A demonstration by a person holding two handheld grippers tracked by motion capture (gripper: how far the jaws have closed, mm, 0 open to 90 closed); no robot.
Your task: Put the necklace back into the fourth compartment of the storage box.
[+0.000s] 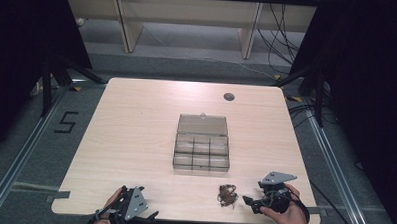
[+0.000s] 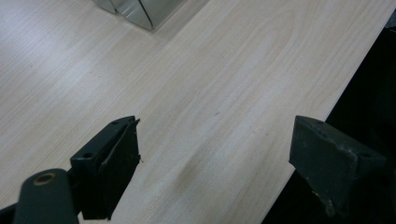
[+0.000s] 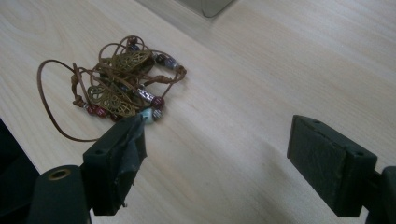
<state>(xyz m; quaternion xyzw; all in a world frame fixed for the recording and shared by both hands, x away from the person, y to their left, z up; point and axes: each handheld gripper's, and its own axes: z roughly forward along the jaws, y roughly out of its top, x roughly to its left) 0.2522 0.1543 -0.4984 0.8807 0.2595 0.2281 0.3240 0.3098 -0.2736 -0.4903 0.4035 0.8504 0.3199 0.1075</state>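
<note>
Right gripper view: tangled brown-cord necklace (image 3: 116,86) (gold filigree, red beads) — both tools' jaws apart, empty.

Pale wood table (image 1: 135,135), fine straight grain running across it, one dark round spot (image 1: 229,97) beyond the box. The box (image 1: 201,149) is clear, smoky grey plastic. Just beside it, the tangled jewellery (image 3: 119,86): brown cord, brassy gold filigree pieces, dark red beads, one pale turquoise bead. Both pairs of jaws are matt black; each gripper carries a grey plate (image 1: 278,177). Around the table, grey floor with a black "5" (image 1: 66,122).
</note>
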